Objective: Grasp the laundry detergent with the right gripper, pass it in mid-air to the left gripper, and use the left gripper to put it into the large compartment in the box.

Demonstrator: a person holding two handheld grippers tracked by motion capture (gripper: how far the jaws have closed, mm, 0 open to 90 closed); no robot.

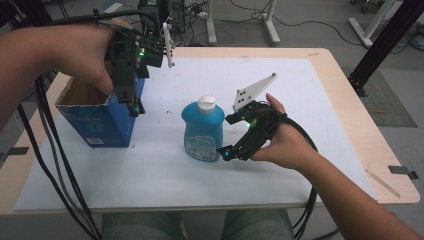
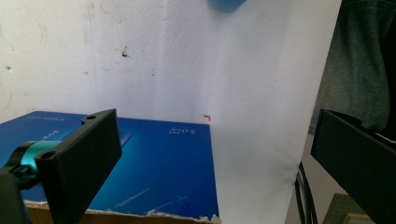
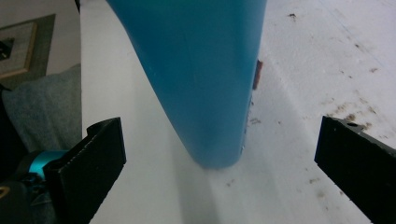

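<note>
A white sheet covers most of a pale wooden table; the sheet is scuffed and speckled with dark specks. Beyond the far edge lies a grey floor with cables and white frame legs, and a black post stands off the right corner. A thin wooden stick lies on bare wood near the right front corner.

The right gripper sits low on the sheet, its jaws spread wide and holding nothing. The blue bottle stands upright with its white cap on, just ahead of those jaws and between them in line, with clear gaps on both sides in the right gripper view. Open sheet lies beyond the right jaw; the sheet's near edge runs close past the left jaw.

The left gripper hangs above the open blue box, jaws wide apart and empty. In the left gripper view the box's blue side lies below the left jaw, with bare sheet under the right jaw as far as the sheet's edge.
</note>
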